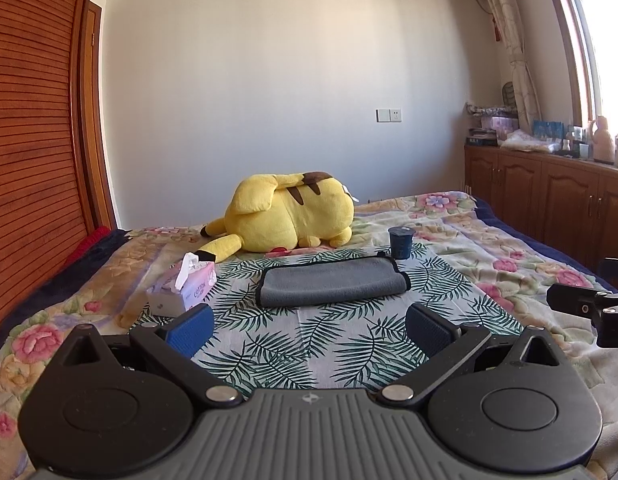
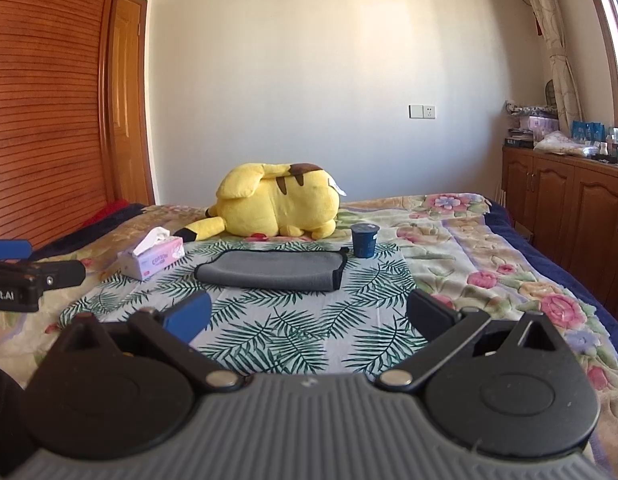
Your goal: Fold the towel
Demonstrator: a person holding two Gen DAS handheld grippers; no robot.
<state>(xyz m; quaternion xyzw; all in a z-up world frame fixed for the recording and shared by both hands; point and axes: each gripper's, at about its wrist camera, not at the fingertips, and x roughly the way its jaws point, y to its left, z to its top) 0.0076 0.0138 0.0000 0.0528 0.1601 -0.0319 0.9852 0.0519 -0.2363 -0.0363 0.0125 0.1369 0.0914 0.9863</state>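
Observation:
A grey towel (image 1: 333, 283) with a black edge lies folded flat on the palm-leaf cloth (image 1: 309, 344) on the bed; it also shows in the right wrist view (image 2: 271, 271). My left gripper (image 1: 309, 326) is open and empty, held back from the towel's near edge. My right gripper (image 2: 309, 314) is open and empty, also short of the towel. Part of the right gripper shows at the right edge of the left wrist view (image 1: 589, 304), and part of the left gripper at the left edge of the right wrist view (image 2: 33, 276).
A yellow plush toy (image 1: 287, 214) lies behind the towel. A dark blue cup (image 1: 401, 242) stands at the towel's far right corner. A pink tissue box (image 1: 183, 290) sits left of the towel. Wooden cabinets (image 1: 549, 200) line the right wall, a wooden wardrobe (image 1: 29, 140) the left.

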